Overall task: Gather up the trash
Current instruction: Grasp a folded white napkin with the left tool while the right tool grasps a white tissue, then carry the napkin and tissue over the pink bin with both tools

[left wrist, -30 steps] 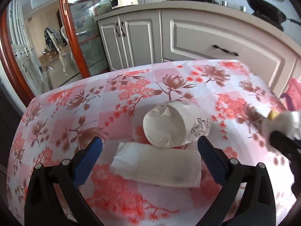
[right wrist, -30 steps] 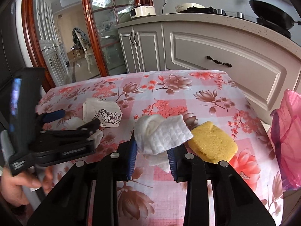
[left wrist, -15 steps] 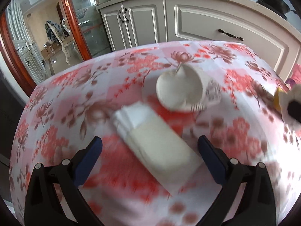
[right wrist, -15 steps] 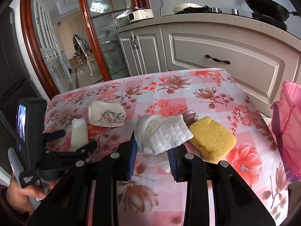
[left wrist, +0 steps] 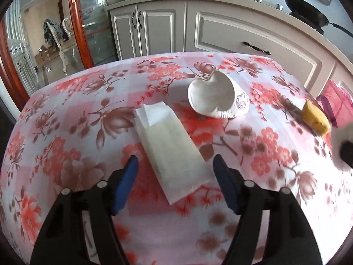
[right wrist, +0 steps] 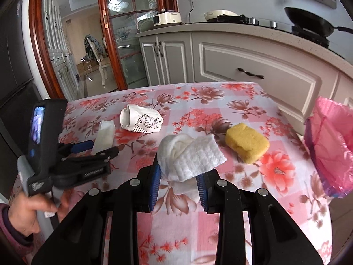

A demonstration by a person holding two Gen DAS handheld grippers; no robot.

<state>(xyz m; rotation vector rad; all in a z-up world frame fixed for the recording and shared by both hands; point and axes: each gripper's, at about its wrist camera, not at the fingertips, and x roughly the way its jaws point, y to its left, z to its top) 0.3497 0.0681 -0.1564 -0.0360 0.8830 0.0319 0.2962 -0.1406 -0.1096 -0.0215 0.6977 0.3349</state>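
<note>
A folded white napkin [left wrist: 172,148] [right wrist: 103,134] lies on the floral tablecloth [left wrist: 66,132]. Its near end sits between the blue pads of my left gripper [left wrist: 176,174] [right wrist: 100,149]. The jaws are closing and the pads do not press on the napkin. Beyond it lies a crushed white paper cup [left wrist: 211,97] [right wrist: 141,120] on its side. My right gripper [right wrist: 177,181] is shut on a white cloth wad [right wrist: 189,156], held above the table beside a yellow sponge [right wrist: 247,143] [left wrist: 315,119].
A pink trash bag [right wrist: 328,145] [left wrist: 337,106] hangs open off the table's right edge. Grey kitchen cabinets [right wrist: 253,70] and a counter with a pan stand behind the table. A person's hand [right wrist: 28,214] holds the left gripper's handle at the lower left.
The left gripper has come in over the napkin, which now lies lengthwise between narrower jaws. The right gripper, still holding the wad, has risen and shifted toward the pink bag.
</note>
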